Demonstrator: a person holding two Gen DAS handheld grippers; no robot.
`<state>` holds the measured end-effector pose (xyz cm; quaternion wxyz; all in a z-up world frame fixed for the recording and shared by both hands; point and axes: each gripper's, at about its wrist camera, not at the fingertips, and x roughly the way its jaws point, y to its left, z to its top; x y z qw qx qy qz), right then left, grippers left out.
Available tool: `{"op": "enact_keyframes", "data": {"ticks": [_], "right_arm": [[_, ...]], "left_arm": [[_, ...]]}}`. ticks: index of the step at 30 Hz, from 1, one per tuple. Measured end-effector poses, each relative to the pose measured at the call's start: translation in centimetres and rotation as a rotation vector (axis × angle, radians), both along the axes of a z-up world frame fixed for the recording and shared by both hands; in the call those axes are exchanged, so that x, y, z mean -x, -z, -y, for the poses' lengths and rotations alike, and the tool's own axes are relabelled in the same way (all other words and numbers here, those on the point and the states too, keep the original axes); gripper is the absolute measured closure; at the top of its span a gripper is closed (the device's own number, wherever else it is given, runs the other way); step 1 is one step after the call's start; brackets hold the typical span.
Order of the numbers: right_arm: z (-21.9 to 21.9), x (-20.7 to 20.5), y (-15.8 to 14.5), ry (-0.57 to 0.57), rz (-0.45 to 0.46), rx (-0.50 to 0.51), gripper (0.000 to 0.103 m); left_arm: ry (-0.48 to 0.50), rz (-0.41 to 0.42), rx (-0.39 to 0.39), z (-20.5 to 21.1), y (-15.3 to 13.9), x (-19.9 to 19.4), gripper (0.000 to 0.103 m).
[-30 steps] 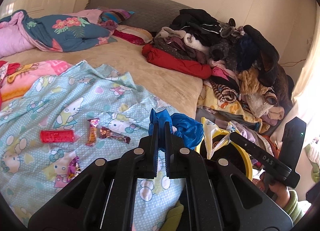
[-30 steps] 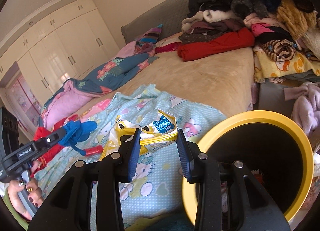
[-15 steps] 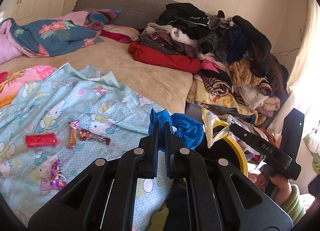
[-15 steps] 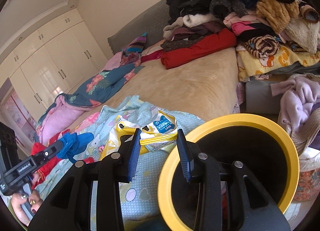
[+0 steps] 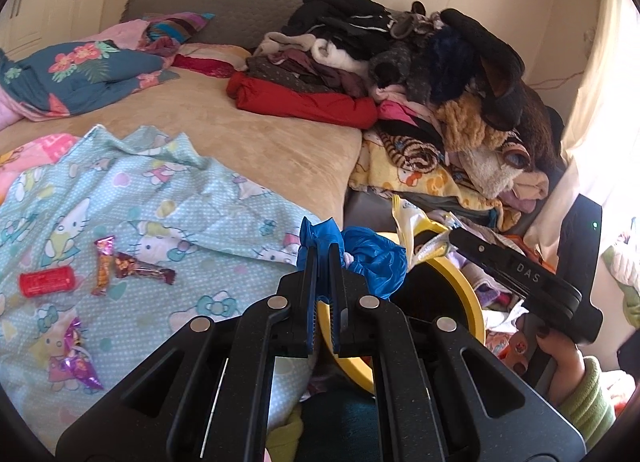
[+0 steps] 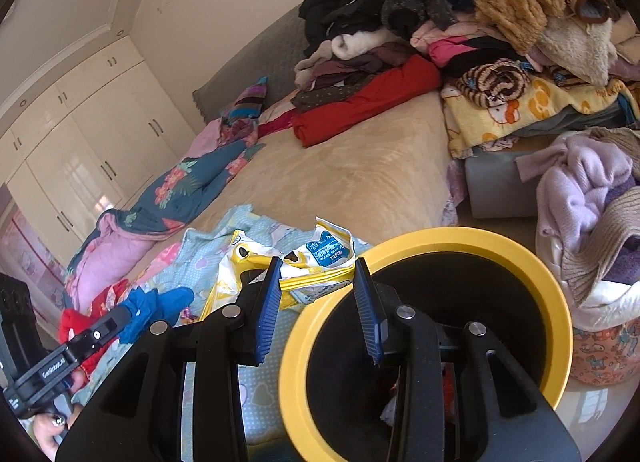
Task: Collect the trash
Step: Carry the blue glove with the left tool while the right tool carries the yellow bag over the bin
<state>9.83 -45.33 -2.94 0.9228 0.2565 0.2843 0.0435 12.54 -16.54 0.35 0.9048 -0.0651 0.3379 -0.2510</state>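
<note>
Trash, two pieces in transit, both brought from above the bedding to the yellow-rimmed bin [image 6: 424, 338] over the past second.

Blue crumpled bag [image 5: 372, 258]: pinched tight in left gripper [image 5: 323, 262], jaws fully closed on a fold; now hanging at the bin's near rim, earlier well short of it over the cartoon-print sheet [image 5: 168, 197].

Yellow-and-white snack wrapper [image 6: 308, 266]: held by right gripper [image 6: 316, 294], jaws set at a narrow gap with the wrapper's lower edge between the blue pads [image 6: 269, 302]; now partly over the bin's rim, mouth of bin grown larger and nearer in the right wrist view.

Bin interior: dark, some scraps at bottom, contents not legible.

Remaining on sheet, well left of the bin: red tube-like packet [image 5: 46, 284], two candy-bar wrappers [image 5: 120, 264], purple foil wrapper [image 5: 78, 354]. Untouched.

Status, as judged: carry phase nearly complete; release over the bin's opening due next for both pieces, blue bag needing a little more travel past the rim. Several further pickups outstanding afterward.

Risk: light wrapper liable to catch on rim and fall outside.
</note>
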Motion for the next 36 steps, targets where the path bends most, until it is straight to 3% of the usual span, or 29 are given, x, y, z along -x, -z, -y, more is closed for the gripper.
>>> {"op": "enact_keyframes", "data": {"ticks": [10,23,36], "right_arm": [[2.6,0.4,0.7,0.080,-0.023,0.025,0.069],[3.8,0.3,1.7,0.151,-0.063,0.154,0.069],[5.2,-0.3,3.8,0.166,-0.113,0.149,0.069]], "left_arm": [[0.073,-0.007,-0.012,3.0,1.1,0.3,0.101],[0.149,-0.036,-0.033,5.7,3.0,0.6,0.101],[0.217,-0.085,-0.069,8.2,5.8,0.3,0.101]]}}
